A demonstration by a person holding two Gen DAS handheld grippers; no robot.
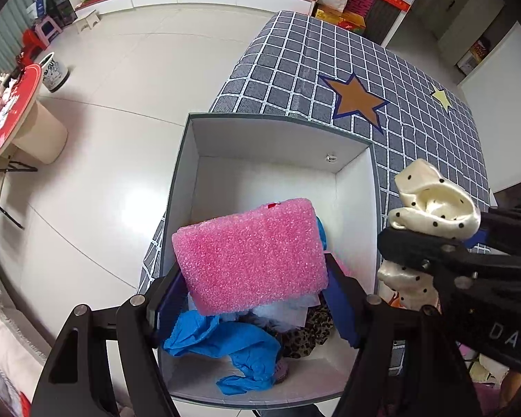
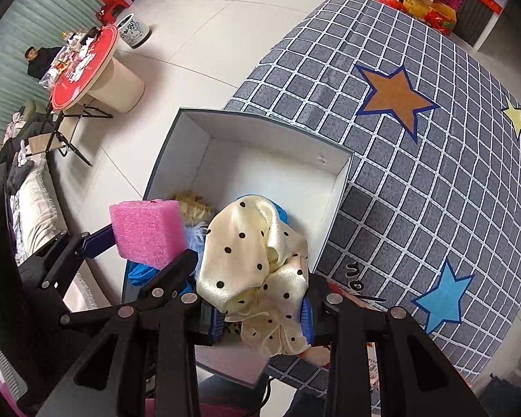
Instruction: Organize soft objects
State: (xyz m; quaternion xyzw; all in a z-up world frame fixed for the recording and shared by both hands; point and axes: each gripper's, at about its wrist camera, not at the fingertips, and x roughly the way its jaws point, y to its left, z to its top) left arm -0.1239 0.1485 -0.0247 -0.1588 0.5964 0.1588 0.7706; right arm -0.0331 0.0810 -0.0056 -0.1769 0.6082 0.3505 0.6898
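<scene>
My left gripper [image 1: 257, 295] is shut on a pink foam block [image 1: 250, 257], its blue pads pressing both ends, just above an open white-lined box [image 1: 177, 187]. Inside the box lie a crumpled blue cloth [image 1: 225, 344] and a leopard-print cloth [image 1: 312, 333]. To the right, my right gripper [image 2: 260, 316] is shut on a cream satin cloth with black dots [image 2: 250, 253], held over the box's [image 2: 278, 153] near right part. The left wrist view shows that dotted cloth [image 1: 434, 208] bunched above the right gripper [image 1: 465, 236]. In the right wrist view the foam block [image 2: 147, 232] sits in the left gripper [image 2: 139, 253].
The box rests at the left edge of a surface covered with a grey checked cloth [image 2: 434, 173] bearing star patches. Beyond is white tiled floor with a red round table [image 2: 83, 66], a person seated behind it [image 2: 40, 60], and a white bucket [image 1: 54, 73].
</scene>
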